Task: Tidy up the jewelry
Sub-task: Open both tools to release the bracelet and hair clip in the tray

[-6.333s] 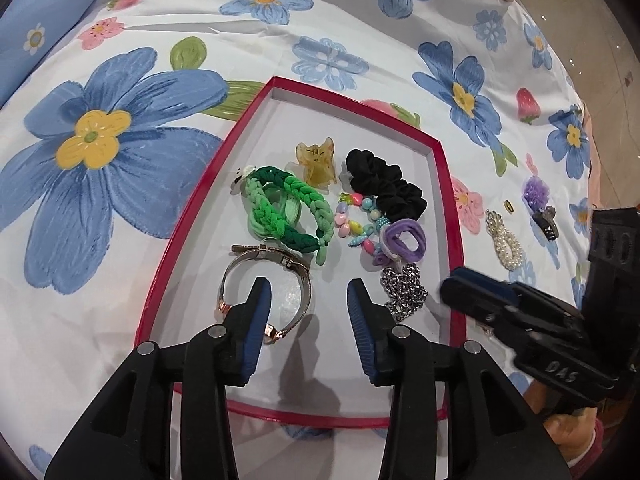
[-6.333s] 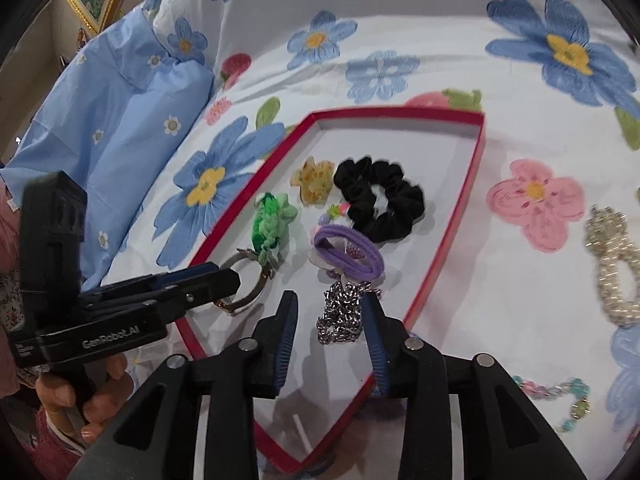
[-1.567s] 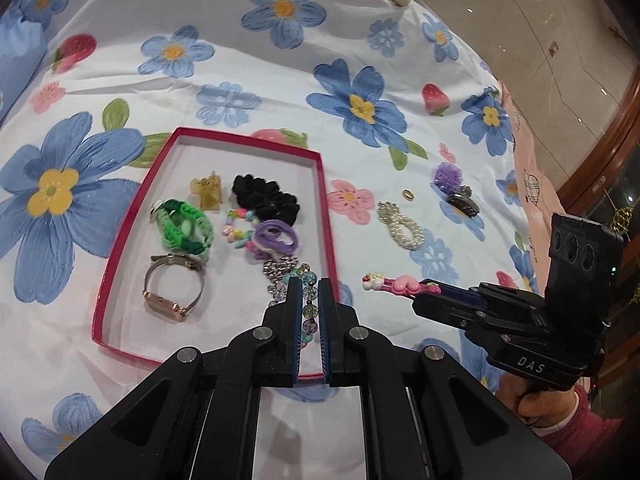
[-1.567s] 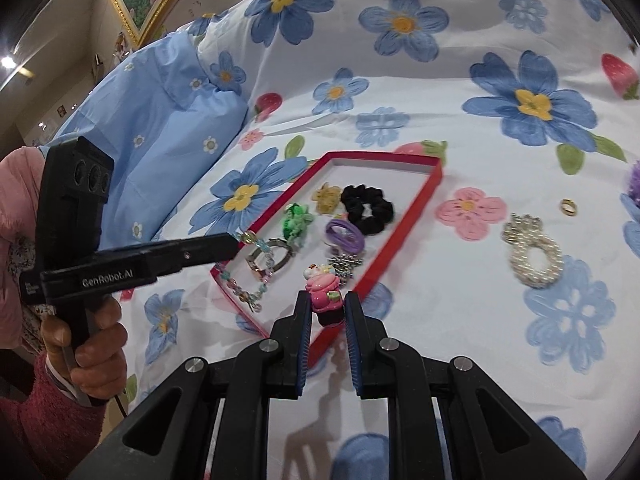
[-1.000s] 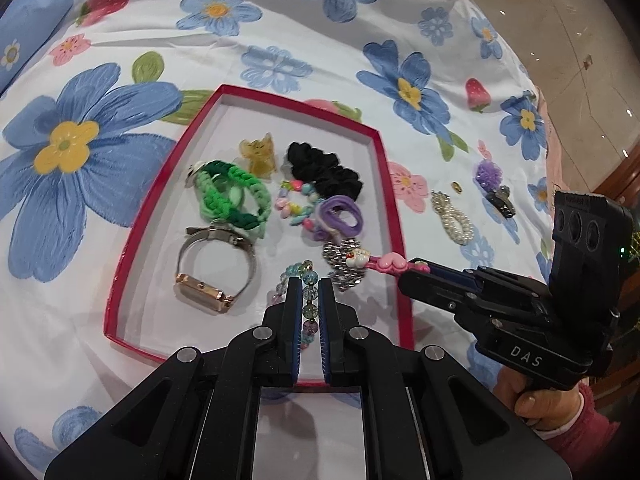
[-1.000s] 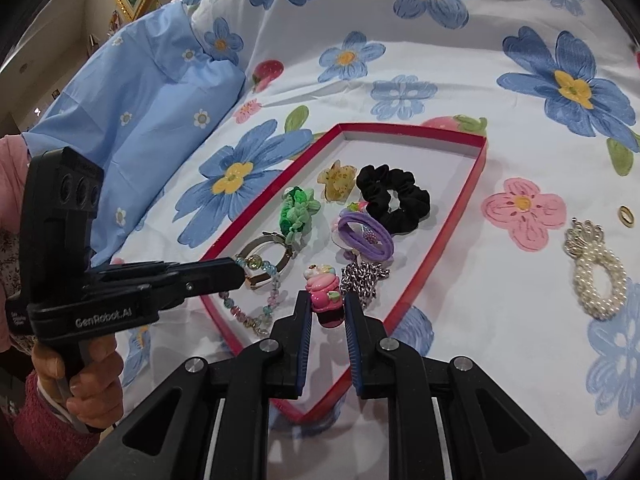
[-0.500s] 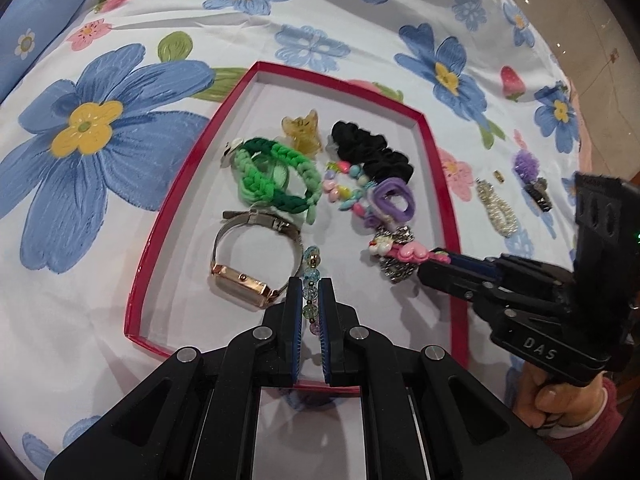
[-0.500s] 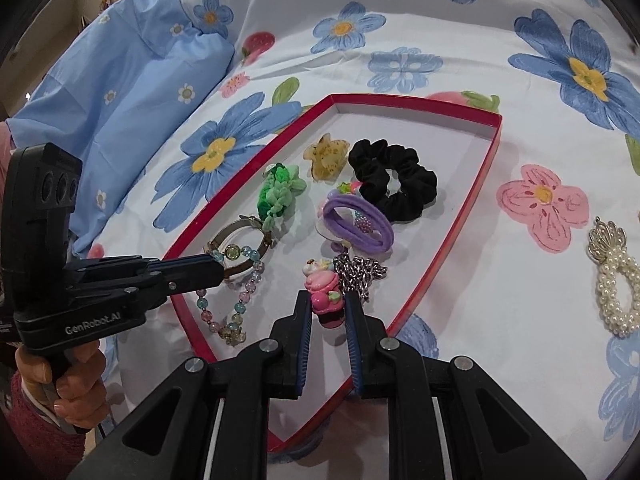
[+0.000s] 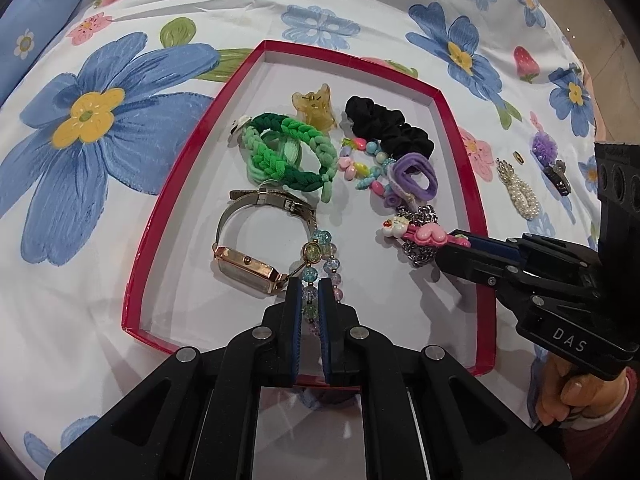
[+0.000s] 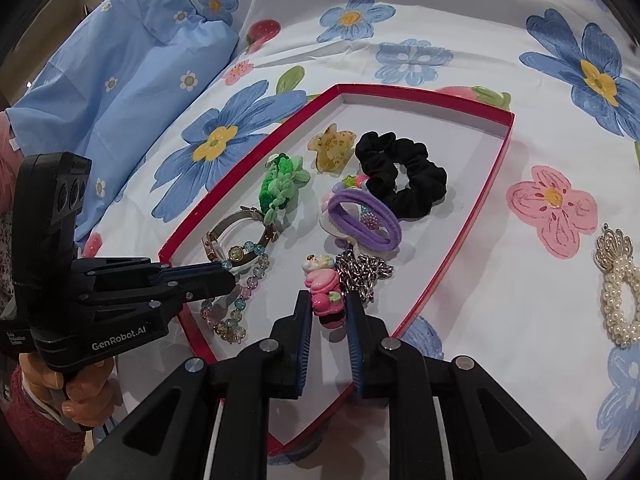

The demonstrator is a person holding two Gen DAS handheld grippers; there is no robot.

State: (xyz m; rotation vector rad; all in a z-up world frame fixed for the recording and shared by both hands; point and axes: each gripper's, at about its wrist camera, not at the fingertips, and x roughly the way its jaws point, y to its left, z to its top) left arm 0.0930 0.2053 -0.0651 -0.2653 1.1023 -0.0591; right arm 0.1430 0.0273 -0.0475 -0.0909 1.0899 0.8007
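Left tongs (image 9: 310,294) are clamped on a glass bead bracelet (image 9: 320,254) — its loop lies ahead of the tips on the floor of the red tray (image 9: 482,216), touching the rose-gold watch (image 9: 250,264). Right tongs (image 10: 329,312) are closed on a pink cartoon hair clip (image 10: 323,286), held low over the tray, just beside the silver chain (image 10: 362,272). Outside the tray, on the flowered bedspread (image 10: 500,40), a pearl hair tie (image 10: 618,296) is seen — well apart from both tongs.

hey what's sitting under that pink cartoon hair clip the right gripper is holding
The pink clip, pinched in the right gripper, lies partly over a silver chain on the red tray's white floor. How much chain it covers is hidden.
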